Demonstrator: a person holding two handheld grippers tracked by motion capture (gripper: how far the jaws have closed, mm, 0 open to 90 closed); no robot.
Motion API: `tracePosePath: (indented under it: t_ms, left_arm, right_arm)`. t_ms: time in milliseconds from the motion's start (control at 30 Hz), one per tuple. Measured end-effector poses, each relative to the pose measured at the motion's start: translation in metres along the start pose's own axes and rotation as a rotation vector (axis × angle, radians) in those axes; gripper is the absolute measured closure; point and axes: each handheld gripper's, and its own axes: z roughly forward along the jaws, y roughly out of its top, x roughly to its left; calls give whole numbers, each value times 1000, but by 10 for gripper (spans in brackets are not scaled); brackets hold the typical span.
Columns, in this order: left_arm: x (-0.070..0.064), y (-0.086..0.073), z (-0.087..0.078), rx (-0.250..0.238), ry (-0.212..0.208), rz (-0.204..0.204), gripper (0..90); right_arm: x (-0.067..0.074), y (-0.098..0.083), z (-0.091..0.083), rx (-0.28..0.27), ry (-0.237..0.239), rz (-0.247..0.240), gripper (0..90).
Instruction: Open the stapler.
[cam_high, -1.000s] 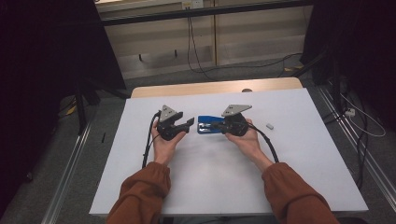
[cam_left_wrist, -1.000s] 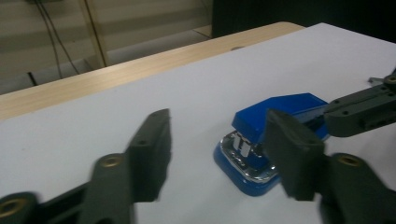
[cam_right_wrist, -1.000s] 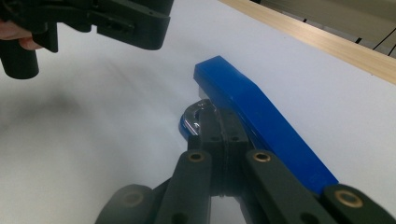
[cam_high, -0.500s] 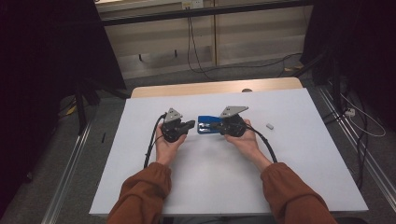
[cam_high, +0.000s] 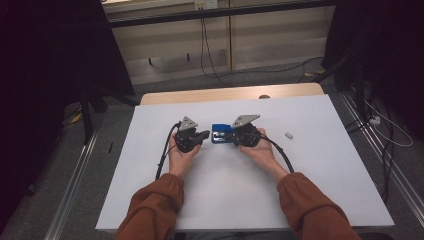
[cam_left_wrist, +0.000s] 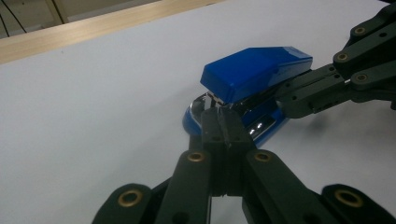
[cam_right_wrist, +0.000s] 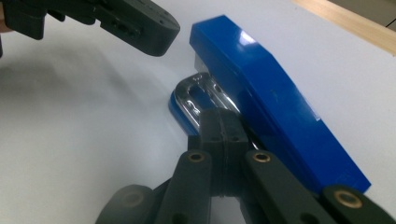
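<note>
— Where's the blue stapler (cam_high: 220, 133)?
— On the white surface (cam_high: 310, 165), between both grippers.
— And the fingers?
— Left gripper (cam_left_wrist: 223, 133): fingers closed, tips at the stapler's front. Right gripper (cam_right_wrist: 219, 133): closed too, beside its metal base.

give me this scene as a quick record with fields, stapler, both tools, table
stapler: blue stapler, top raised off its metal base, lying on the white table
left tool: left tool shut, tips at the stapler's front end
right tool: right tool shut, tips by the metal base
other: small grey piece off to the right
</note>
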Motion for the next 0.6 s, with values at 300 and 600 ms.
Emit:
tracePosePath:
  t_ms: [300, 600]
  left_arm:
    - [0, 2, 3, 10, -3, -2, 900]
    - [4, 3, 7, 22, 6, -19, 900]
  right_arm:
    - [-3, -2, 2, 31, -13, 1, 900]
    - [-4, 0, 4, 41, -19, 4, 900]
